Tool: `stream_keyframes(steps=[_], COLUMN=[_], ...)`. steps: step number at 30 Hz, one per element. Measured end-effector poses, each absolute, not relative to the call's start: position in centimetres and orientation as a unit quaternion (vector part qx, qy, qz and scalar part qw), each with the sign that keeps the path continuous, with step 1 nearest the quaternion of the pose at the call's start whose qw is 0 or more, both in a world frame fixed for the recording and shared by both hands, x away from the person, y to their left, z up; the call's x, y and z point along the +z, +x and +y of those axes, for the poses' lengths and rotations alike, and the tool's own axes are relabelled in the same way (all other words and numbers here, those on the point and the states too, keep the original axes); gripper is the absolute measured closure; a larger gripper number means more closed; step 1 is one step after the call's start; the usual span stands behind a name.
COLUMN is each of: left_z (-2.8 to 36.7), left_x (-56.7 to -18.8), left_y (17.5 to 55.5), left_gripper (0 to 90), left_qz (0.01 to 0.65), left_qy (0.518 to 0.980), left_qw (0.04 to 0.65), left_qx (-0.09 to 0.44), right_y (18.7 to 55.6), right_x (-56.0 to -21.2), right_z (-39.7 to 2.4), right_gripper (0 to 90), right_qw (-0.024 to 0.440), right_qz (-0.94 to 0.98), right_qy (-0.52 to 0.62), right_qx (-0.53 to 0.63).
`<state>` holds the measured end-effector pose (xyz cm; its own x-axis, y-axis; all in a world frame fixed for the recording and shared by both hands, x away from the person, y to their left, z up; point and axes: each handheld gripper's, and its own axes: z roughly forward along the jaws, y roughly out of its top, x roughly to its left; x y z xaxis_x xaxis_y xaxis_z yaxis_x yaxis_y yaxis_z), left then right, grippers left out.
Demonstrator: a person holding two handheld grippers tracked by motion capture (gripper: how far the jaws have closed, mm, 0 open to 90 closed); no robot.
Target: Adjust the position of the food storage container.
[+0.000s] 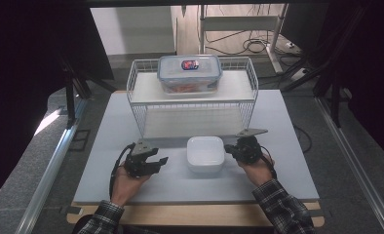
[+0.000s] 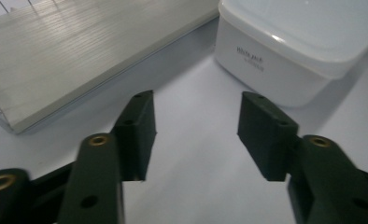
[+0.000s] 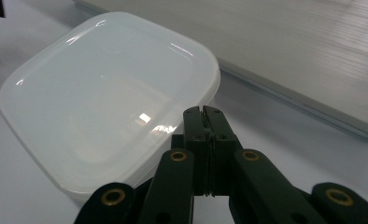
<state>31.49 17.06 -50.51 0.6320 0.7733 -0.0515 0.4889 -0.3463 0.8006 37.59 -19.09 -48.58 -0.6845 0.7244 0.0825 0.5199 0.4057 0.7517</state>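
- White lidded container (image 1: 205,153) sits on my table (image 1: 131,180), before the wire rack (image 1: 192,97).
- My left tongs (image 1: 160,161) gape, gripping nothing.
- My right tongs (image 1: 230,147) are pinched together, empty, beside its lid rim.

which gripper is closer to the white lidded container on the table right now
Right. The right gripper, jaws shut, sits right at the white container's right edge. The left gripper, jaws open and empty, is off to the container's left with bare table between them.
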Motion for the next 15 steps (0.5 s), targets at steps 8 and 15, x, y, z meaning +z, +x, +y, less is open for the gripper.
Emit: stream_keyframes(steps=[8,15], left_z=[15.7,14.7], left_x=[-51.4,-51.7], left_y=[34.2,34.4], left_gripper=[66.8,69.4], left_qz=[0.403,0.394], left_qy=[0.810,0.824], left_qw=[0.397,0.378], left_qx=[0.156,0.152], right_y=[37.4,37.0], right_x=[-49.0,-49.1], right_z=[-17.0,-16.0], right_gripper=[89.4,89.4], right_qw=[0.113,0.104], right_qz=[0.830,0.834], right_qy=[0.367,0.359], right_qx=[0.404,0.407])
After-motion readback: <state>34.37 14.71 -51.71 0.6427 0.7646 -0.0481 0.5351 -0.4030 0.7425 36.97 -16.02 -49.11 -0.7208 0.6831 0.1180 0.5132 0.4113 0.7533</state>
